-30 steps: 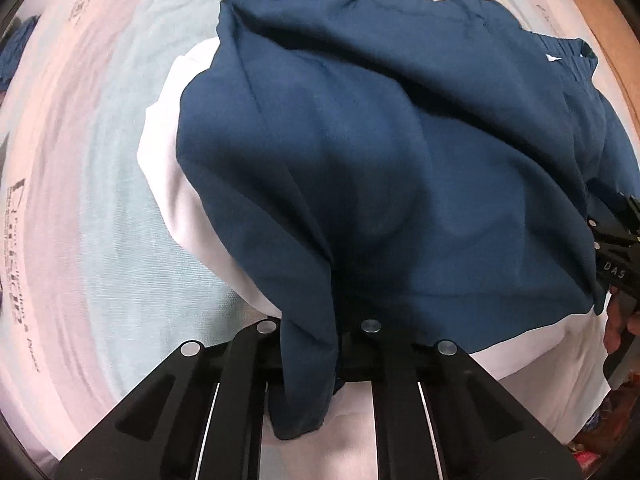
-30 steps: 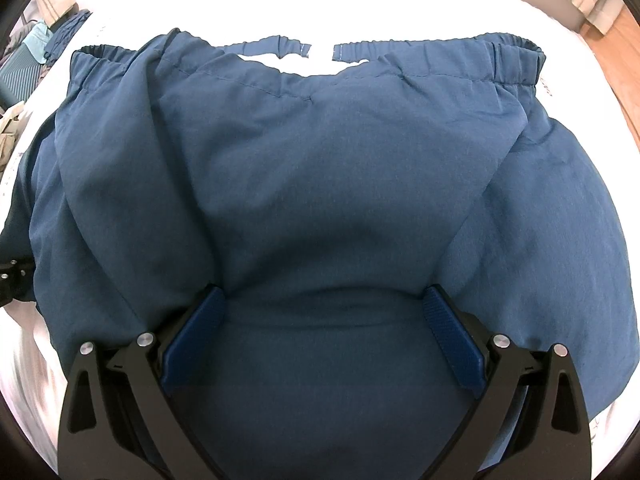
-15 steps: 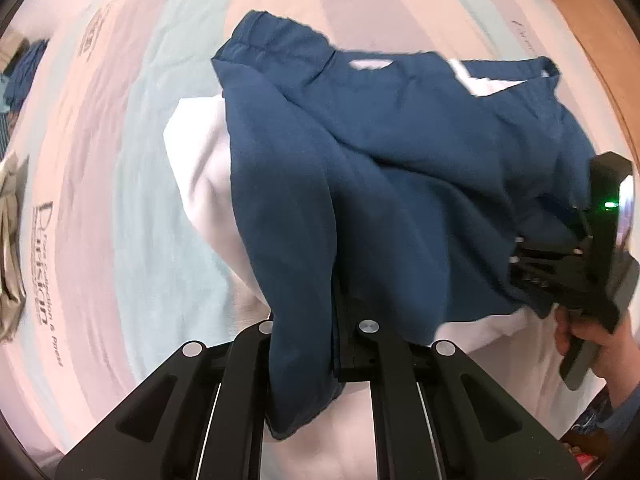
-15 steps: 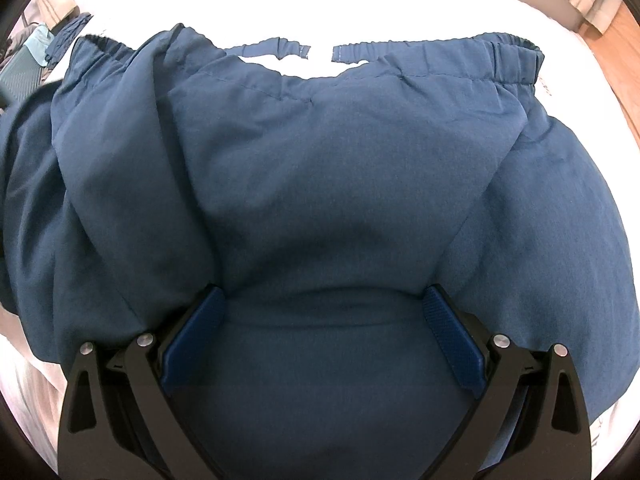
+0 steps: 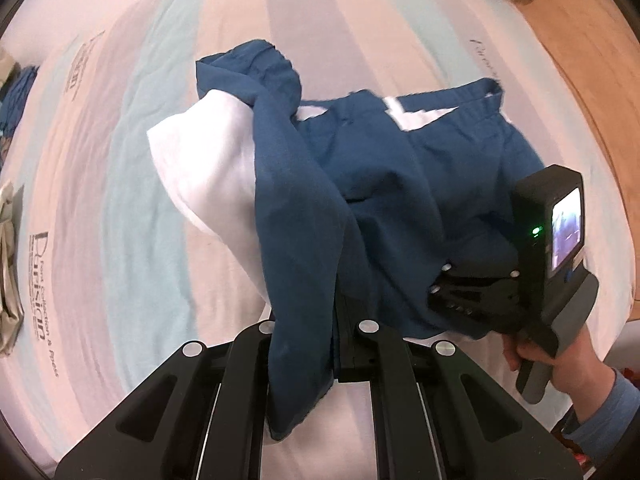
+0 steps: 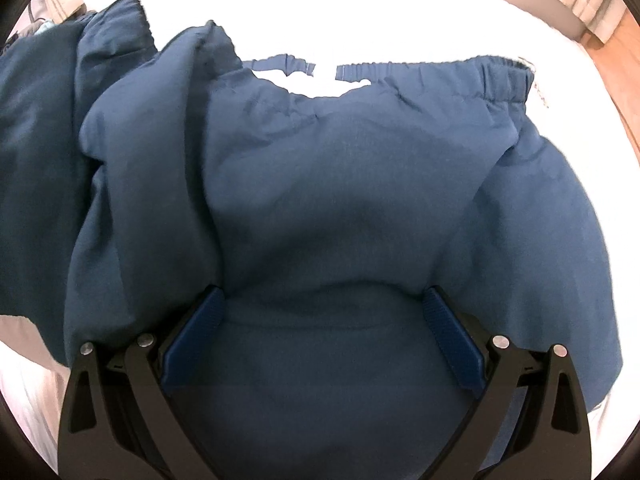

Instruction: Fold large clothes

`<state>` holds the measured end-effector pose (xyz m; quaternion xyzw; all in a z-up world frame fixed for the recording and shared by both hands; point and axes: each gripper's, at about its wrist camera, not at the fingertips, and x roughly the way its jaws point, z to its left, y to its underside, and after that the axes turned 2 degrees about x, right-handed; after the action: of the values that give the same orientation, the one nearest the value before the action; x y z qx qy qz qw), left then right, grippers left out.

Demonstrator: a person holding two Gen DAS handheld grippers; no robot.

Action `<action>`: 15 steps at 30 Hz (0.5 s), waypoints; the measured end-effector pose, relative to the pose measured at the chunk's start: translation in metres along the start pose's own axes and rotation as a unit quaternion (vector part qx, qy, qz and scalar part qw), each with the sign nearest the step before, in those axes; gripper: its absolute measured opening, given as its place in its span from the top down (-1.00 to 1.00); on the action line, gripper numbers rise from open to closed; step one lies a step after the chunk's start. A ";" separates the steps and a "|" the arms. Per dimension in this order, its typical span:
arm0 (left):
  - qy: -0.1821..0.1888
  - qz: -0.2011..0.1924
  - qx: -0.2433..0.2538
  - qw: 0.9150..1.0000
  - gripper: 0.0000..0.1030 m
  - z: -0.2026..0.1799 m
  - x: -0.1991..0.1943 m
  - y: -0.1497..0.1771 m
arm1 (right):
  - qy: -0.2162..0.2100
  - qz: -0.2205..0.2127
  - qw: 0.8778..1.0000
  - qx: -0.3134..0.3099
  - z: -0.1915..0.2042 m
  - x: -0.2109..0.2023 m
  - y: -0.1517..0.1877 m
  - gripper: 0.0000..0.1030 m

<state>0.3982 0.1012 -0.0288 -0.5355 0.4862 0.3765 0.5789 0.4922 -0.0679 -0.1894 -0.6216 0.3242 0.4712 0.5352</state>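
Striped bed sheet (image 5: 132, 208) fills the ground ahead of the jaws. Navy trousers (image 5: 400, 184) lie upon it over a white garment (image 5: 200, 168), elastic waistband farthest from both tools. Left gripper (image 5: 316, 344): jaws narrow, pinching 1 hanging fold. Right gripper (image 6: 320, 328): jaws wide, cloth bunched between the 2 blue pads (image 6: 192, 340) (grip itself undeterminable).

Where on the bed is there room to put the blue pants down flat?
Bare striped sheet lies left of the white cloth, and more beyond the pants toward the far edge. The right side is crowded: the right gripper sits there.
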 end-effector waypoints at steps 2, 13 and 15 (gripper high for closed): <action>0.003 -0.006 0.003 1.000 0.88 -0.006 -0.006 -0.007 | 0.000 -0.005 1.000 -0.004 -0.002 -0.006 -0.001 -0.85; 0.008 -0.024 0.017 1.000 0.88 -0.044 -0.030 -0.013 | 0.012 -0.048 0.999 -0.005 -0.033 -0.045 -0.007 -0.85; 0.008 -0.028 0.021 0.999 0.88 -0.057 -0.030 -0.017 | 0.011 -0.055 0.998 0.005 -0.046 -0.054 -0.005 -0.85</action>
<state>0.3981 0.0455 0.0070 -0.5396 0.4830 0.3461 0.5964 0.4893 -0.1170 -0.1381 -0.6409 0.2979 0.4321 0.5602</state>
